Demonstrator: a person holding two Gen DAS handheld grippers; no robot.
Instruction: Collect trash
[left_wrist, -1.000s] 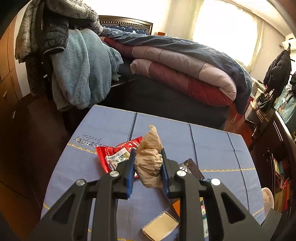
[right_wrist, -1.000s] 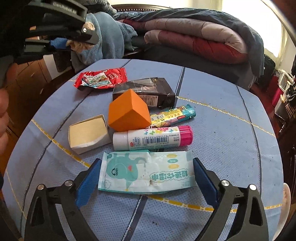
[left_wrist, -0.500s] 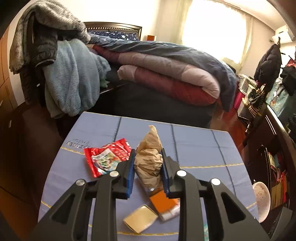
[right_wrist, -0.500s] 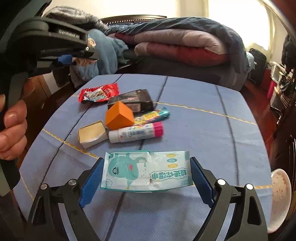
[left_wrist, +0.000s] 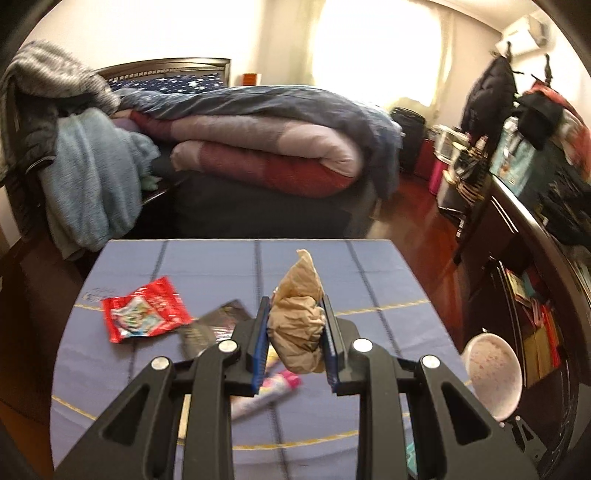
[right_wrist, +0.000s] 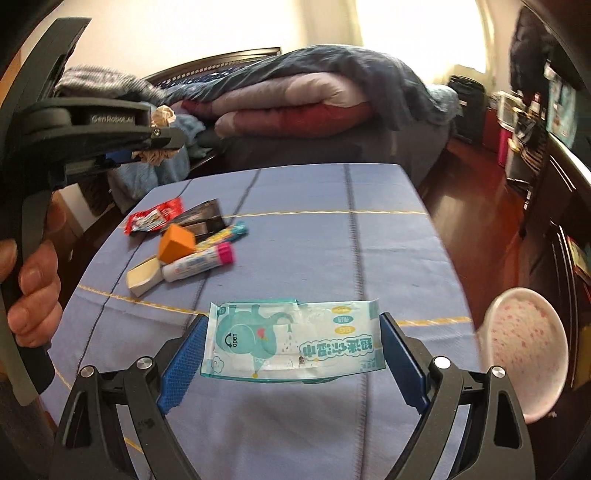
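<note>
Left gripper (left_wrist: 295, 332): clenched on a crumpled brown paper wad (left_wrist: 298, 325), both blue pads pressed into its sides, the wad's peak sticking up past the fingertips. Held in the air above the table (left_wrist: 369, 280), clear of the cloth. In the right wrist view the same gripper (right_wrist: 157, 146) sits at upper left, the person's left hand (right_wrist: 33, 291) wrapped around its handle.

Right gripper (right_wrist: 291, 347): jaws wide, grasping a teal wet-wipes packet (right_wrist: 291, 345) lengthwise; each blue pad touches one short end. Packet is printed side up, "open" tab toward the left pad. It looks raised off the cloth, though contact at its underside cannot be confirmed.

Remaining on the blue tablecloth, clustered at the left half:
- red snack wrapper (right_wrist: 155, 218), flat, farthest left
- dark glossy packet (right_wrist: 201, 218), just beside the wrapper
- orange block (right_wrist: 176, 243), resting against the dark packet
- small tan box (right_wrist: 144, 277), touching the block's near side
- white tube with pink cap (right_wrist: 199, 264), lying on its side
- a thin colourful stick packet (right_wrist: 225, 236), beside the tube

Pink speckled bin (right_wrist: 524, 350) stands off the table's right edge, mouth facing the cameras.

Background: bed with folded quilts (left_wrist: 266, 151).
</note>
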